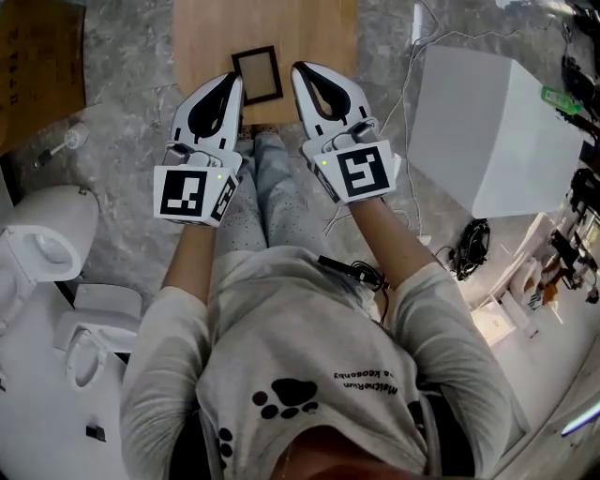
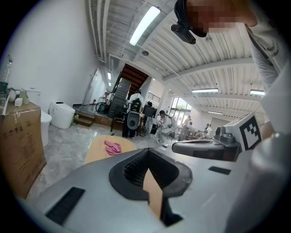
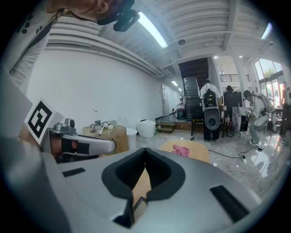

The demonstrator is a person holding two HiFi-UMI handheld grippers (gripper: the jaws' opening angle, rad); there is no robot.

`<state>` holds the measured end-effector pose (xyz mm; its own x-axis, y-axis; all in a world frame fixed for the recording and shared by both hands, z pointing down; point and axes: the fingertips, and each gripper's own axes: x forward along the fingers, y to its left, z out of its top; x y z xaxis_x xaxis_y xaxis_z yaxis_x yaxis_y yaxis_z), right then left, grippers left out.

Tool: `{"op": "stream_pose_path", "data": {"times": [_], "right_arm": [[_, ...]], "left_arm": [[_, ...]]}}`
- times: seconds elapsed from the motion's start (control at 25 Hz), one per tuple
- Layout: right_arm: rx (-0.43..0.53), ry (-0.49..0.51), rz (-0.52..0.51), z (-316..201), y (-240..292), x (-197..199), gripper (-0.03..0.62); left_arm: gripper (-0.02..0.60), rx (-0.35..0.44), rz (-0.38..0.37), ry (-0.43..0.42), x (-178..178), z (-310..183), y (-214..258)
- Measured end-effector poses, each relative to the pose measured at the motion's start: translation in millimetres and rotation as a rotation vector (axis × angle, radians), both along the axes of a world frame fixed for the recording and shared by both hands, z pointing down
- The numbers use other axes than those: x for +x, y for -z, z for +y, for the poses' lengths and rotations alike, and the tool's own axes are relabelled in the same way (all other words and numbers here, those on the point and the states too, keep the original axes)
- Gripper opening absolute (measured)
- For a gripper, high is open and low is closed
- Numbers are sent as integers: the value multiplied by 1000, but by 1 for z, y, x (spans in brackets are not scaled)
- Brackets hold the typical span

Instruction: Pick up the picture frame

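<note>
- We see the picture frame point(image 1: 257, 75) lying flat on the wooden desk point(image 1: 314, 28), between the tips of our two tongs.
- Our left tongs point(image 1: 232, 82) and right tongs point(image 1: 300, 71) are both closed, gripping nothing.

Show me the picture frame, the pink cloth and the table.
Picture frame point(image 1: 256, 75): head view, its dark middle.
Pink cloth point(image 2: 112, 147): left gripper view, its middle.
Table point(image 1: 314, 37): head view, bare wood top.

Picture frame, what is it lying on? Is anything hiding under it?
The picture frame lies flat on a wooden table. Wood shows above and beside it. Whether anything is tucked beneath cannot be seen, because the frame covers that spot.
</note>
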<state>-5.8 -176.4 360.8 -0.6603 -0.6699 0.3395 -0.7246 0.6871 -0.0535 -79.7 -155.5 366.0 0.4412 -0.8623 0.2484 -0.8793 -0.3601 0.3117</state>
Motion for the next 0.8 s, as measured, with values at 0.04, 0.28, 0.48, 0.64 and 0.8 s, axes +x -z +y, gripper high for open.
{"op": "stream_pose_path", "data": {"times": [0.04, 0.28, 0.48, 0.64, 0.8], "right_arm": [[-6, -3, 0, 0, -6, 1, 9], [-25, -14, 9, 1, -38, 6, 9], [-32, -34, 8, -3, -62, 5, 9], [-44, -33, 7, 1, -83, 7, 9], [-56, -20, 27, 7, -106, 8, 9]], "left_arm": [[8, -3, 0, 1, 0, -1, -4], [8, -14, -8, -5, -1, -2, -29], [8, -24, -9, -19, 0, -2, -51], [8, -38, -12, -16, 3, 1, -71], [8, -51, -13, -14, 5, 4, -91]]}}
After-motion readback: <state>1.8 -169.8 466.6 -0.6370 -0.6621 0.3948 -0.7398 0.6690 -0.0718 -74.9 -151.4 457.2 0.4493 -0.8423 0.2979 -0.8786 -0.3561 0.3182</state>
